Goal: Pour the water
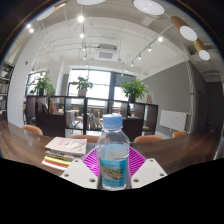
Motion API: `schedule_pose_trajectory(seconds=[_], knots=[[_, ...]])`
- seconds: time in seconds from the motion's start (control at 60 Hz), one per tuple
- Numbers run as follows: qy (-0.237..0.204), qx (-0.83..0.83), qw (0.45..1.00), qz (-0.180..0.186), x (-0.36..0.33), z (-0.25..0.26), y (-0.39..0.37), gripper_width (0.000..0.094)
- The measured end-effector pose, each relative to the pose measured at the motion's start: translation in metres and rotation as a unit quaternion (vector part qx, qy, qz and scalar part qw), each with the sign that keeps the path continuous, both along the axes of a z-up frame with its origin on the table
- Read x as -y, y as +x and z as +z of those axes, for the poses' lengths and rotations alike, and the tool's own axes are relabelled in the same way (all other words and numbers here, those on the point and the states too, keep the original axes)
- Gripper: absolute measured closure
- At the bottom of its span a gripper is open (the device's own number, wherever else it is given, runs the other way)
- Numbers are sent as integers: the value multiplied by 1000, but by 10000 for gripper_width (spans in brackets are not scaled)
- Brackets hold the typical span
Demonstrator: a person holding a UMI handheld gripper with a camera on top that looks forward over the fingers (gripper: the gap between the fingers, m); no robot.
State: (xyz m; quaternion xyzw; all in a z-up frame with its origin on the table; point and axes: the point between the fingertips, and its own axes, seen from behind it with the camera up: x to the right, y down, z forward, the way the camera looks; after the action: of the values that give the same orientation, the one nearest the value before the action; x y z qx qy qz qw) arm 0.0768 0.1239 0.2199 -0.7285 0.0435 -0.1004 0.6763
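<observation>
A clear plastic water bottle (113, 148) with a pale blue cap and a blue-and-white label stands upright between my fingers. My gripper (113, 165) is shut on the bottle: both magenta pads (93, 161) press against its sides at label height. The bottle is held up above the brown table (25, 145). No cup or other vessel for the water shows in view.
A stack of books or papers (63, 150) lies on the table just left of my fingers. Chairs (34, 130) stand along the table's far side. Potted plants (133, 92), a dark low partition and large windows lie beyond.
</observation>
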Motion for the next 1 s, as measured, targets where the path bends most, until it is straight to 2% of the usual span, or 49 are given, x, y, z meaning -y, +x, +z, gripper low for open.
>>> schedule_pose_trajectory(seconds=[0.067, 0.183, 0.433, 0.483, 0.617, 0.767, 0.833, 0.883, 0.933, 1.0], knots=[[-20, -6, 1000, -2, 5, -12, 3, 611], [-29, -39, 999, 0, -8, -58, 39, 608], [-84, -24, 996, 18, -31, -141, 45, 605], [-52, -35, 998, 15, -27, -135, 49, 596], [-51, -55, 997, 11, -23, -140, 50, 576], [-62, -63, 996, 6, -17, -141, 52, 437], [-84, -61, 995, 2, -9, -149, 52, 257], [-97, -51, 994, -3, 2, -153, 52, 174], [-103, -50, 993, 1, 16, -154, 50, 130], [-99, -59, 993, 8, 36, -153, 39, 124]])
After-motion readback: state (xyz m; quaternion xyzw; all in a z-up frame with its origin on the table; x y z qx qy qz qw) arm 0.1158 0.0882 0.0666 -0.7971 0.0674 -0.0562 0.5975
